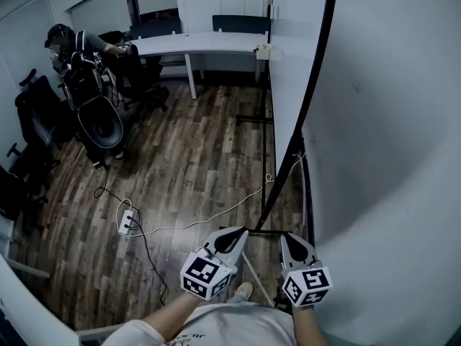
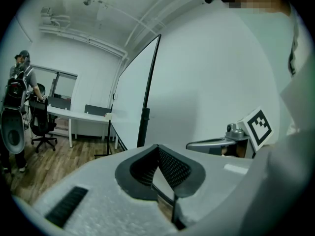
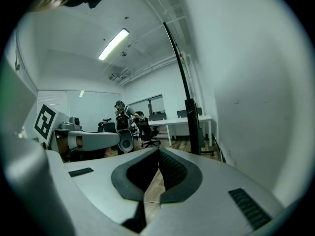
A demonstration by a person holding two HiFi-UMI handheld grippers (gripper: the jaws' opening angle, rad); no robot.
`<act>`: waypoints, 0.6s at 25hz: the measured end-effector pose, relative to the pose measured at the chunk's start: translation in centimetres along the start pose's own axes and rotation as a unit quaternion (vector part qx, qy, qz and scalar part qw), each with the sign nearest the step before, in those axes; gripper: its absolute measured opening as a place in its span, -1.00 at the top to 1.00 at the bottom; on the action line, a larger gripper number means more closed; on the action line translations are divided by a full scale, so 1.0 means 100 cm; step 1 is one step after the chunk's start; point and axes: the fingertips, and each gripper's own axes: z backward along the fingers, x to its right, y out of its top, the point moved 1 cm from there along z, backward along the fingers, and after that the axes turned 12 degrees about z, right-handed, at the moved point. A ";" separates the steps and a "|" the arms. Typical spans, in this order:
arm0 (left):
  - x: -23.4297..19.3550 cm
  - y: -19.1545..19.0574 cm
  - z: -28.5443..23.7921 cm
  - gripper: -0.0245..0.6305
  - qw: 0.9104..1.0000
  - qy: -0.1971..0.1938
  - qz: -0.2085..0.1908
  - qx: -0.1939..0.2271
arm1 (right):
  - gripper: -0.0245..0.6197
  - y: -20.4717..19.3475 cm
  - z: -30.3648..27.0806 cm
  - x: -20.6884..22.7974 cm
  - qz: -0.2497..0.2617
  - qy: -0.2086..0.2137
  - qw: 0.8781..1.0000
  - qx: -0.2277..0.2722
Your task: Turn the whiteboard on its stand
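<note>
Head view: the whiteboard is found upright on its stand, close at the right. The left hand-held gripper and right hand-held gripper are held low beside it with jaws closed on nothing, presumably readied to push its edge.

Left tongs: held low, close to body, tips forward, jaws together, nothing between them. In own view pads meet at tip.

Right tongs: just beside left, same height, roughly parallel, jaws closed, empty. In own view pads meet at tip.

Left forearm and right forearm: bent in, close to torso.
</note>
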 end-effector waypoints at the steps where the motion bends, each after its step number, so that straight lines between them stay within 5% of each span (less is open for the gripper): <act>1: -0.001 0.001 -0.003 0.89 1.000 0.001 0.001 0.001 | 0.90 0.001 -0.002 0.003 0.000 0.001 1.000 0.001; 15: -0.004 0.002 -0.024 0.89 1.000 0.007 -0.004 0.000 | 0.90 -0.005 -0.016 0.022 -0.001 0.010 1.000 -0.002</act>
